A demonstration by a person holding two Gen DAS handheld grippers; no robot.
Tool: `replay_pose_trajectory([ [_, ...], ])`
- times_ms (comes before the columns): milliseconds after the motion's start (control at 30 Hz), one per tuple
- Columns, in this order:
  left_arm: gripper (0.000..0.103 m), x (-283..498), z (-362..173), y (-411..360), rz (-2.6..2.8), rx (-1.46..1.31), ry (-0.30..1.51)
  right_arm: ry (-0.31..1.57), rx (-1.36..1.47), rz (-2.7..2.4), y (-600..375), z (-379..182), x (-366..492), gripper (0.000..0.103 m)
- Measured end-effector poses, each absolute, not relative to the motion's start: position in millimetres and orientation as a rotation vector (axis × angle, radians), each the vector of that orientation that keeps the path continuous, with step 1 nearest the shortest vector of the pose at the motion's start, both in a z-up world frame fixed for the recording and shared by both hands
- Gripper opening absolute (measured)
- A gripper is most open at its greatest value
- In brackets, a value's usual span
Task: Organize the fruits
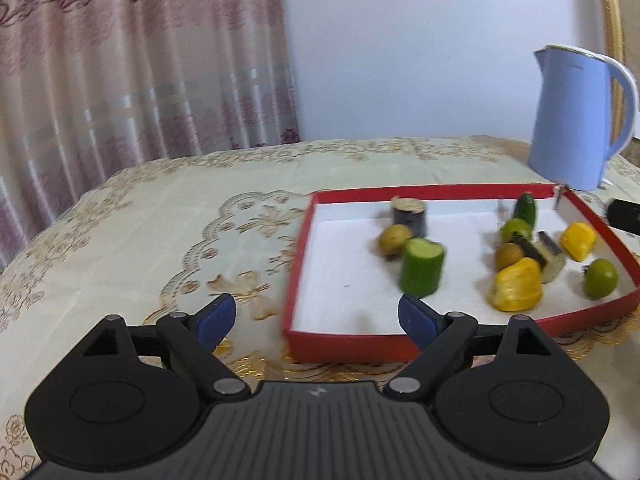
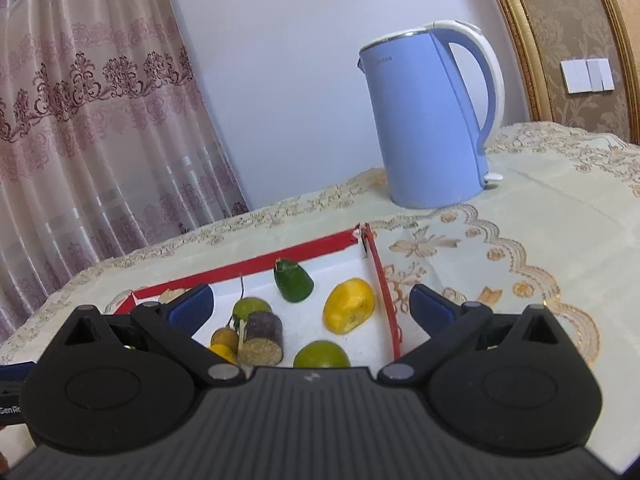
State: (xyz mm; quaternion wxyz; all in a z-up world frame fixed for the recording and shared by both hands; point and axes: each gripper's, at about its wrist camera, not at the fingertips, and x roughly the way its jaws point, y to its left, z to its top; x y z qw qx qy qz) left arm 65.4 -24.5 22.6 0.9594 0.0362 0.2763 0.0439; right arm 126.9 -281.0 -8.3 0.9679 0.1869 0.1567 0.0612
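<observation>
Covering the whole table, a cream cloth (image 1: 160, 216) with gold floral embroidery runs back to a patterned curtain (image 1: 120, 60) on the left and a plain wall. A blue kettle (image 2: 430, 120) stands on the cloth at the far right, just beyond the far right corner of a red tray (image 1: 294, 276) with a white floor.

Inside the tray the fruits sit in two loose groups. On the left, a dark cane piece (image 1: 409, 214) stands upright at the far side, a brownish fruit (image 1: 394, 239) lies just nearer, and a green cylinder (image 1: 422, 267) stands nearest, touching or almost touching that fruit. On the right lie a dark green piece (image 2: 293, 282) near the far wall, a lime (image 1: 516, 230), a second cane piece (image 2: 262, 338) on its side, two yellow pieces (image 1: 516, 286), and another lime (image 1: 600, 279) near the right wall.

Nearest, the left gripper (image 1: 316, 318) hovers over the tray's near left corner, jaws spread wide with nothing between them. The right gripper (image 2: 310, 306) hangs above the tray's near right part, jaws likewise spread and empty.
</observation>
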Motion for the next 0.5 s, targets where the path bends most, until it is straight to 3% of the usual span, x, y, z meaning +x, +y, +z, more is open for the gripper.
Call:
replay_pose_trajectory([
  [133,0.089,63.1,20.3,-16.9,0.095,0.052,0.534,0.335,0.340,0.185,-272.5,-4.7,97.1,0.103],
  [200,0.095,62.9,17.8,-17.2,0.087,0.053,0.526,0.328,0.288,0.205,-264.5,-5.3,79.0,0.103],
  [500,0.095,61.8,14.8,-19.0,0.064,0.070,0.521,0.332,-0.018,0.265,-208.5,-13.6,42.9,0.103],
])
